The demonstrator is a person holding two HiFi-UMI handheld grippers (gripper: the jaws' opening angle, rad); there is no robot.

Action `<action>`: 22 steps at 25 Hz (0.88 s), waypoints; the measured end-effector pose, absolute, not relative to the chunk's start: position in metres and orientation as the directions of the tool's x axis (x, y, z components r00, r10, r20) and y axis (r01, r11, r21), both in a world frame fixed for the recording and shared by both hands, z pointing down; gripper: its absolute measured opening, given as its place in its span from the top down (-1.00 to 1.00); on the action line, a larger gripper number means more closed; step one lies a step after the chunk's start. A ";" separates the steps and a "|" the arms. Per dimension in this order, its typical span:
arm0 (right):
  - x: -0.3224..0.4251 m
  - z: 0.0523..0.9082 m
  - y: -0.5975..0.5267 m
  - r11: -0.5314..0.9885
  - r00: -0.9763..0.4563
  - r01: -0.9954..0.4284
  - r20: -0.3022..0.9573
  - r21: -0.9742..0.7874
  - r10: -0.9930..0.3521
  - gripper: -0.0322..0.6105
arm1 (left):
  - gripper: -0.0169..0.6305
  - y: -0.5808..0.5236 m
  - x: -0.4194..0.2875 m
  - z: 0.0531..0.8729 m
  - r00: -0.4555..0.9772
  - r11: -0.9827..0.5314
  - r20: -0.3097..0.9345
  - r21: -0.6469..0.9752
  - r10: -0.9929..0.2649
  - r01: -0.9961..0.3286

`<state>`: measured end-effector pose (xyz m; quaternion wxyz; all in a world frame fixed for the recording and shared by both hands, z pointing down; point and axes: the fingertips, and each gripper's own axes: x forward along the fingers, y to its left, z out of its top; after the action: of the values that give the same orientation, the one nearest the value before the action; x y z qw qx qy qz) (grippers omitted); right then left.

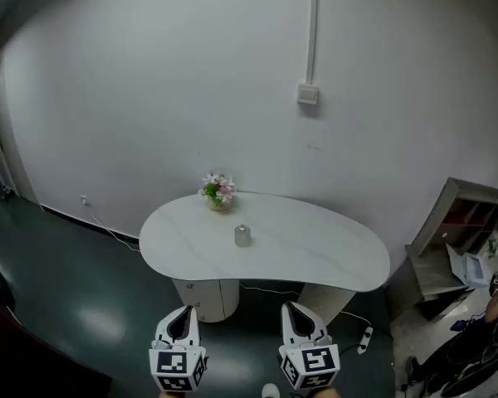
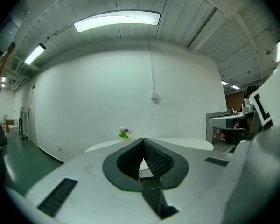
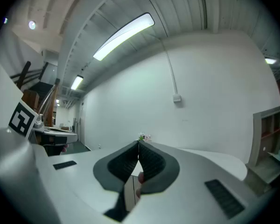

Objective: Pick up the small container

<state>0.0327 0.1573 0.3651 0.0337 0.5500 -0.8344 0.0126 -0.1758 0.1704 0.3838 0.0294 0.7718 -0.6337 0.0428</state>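
Note:
The small container (image 1: 242, 235) is a little grey cylinder that stands upright near the middle of the white rounded table (image 1: 340, 255). My left gripper (image 1: 182, 315) and right gripper (image 1: 296, 312) hang side by side below the table's front edge, well short of the container. Both are shut with nothing between the jaws. In the left gripper view the jaw tips (image 2: 143, 141) meet in front of the table. In the right gripper view the jaw tips (image 3: 138, 143) also meet, and they hide the container.
A small pot of pink flowers (image 1: 217, 191) stands at the table's back edge. A grey shelf unit (image 1: 452, 239) stands to the right, with a person (image 1: 490, 330) beside it. A power strip (image 1: 364, 339) lies on the dark floor by the table's base.

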 end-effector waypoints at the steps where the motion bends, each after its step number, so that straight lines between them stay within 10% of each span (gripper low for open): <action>1: 0.033 0.365 0.158 0.395 -0.393 -0.919 0.071 0.015 -0.917 0.69 | 0.91 0.171 -0.176 0.383 0.193 -0.195 0.104 -0.007 -0.976 -0.981; 22: 0.025 0.374 0.167 0.388 -0.385 -0.921 0.073 0.038 -0.920 0.69 | 0.91 0.179 -0.179 0.398 0.213 -0.216 0.133 -0.005 -0.968 -0.976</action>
<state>0.0252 0.1671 0.3736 0.0411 0.5532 -0.8320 0.0044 -0.1791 0.1792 0.3984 0.0401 0.7777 -0.6250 0.0536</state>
